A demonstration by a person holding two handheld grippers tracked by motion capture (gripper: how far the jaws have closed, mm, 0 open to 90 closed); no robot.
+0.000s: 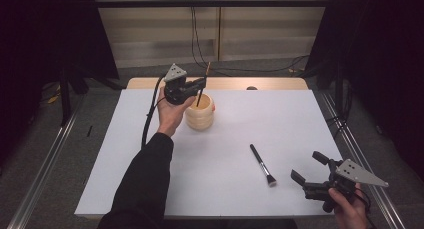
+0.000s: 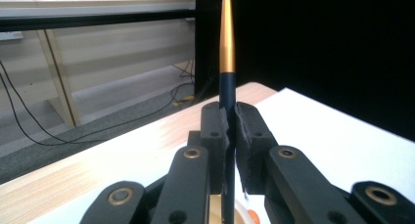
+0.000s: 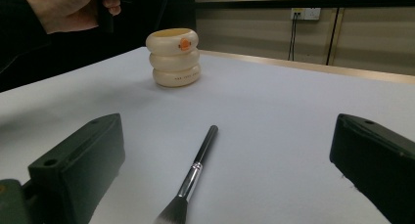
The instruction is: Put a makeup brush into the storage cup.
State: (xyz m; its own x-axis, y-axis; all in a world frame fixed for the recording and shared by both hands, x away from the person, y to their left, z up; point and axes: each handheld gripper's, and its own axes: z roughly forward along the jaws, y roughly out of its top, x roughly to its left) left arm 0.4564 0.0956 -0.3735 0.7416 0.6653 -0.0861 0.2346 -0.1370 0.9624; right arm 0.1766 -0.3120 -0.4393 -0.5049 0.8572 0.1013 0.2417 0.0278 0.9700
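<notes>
The left hand-held gripper (image 1: 201, 84) pinches a gold-tipped brush (image 2: 227, 53) upright over the cream holder (image 1: 199, 114) near the surface's far edge, while the right hand-held gripper (image 1: 306, 169) stands spread.

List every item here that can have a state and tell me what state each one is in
left gripper: shut on the slim brush, above the holder.
slim brush: upright, gold end up, lower end at the holder's mouth.
holder: cream, ribbed, upright on the table.
makeup brush: flat on the table, untouched.
right gripper: open, holding nothing, near the makeup brush.
</notes>
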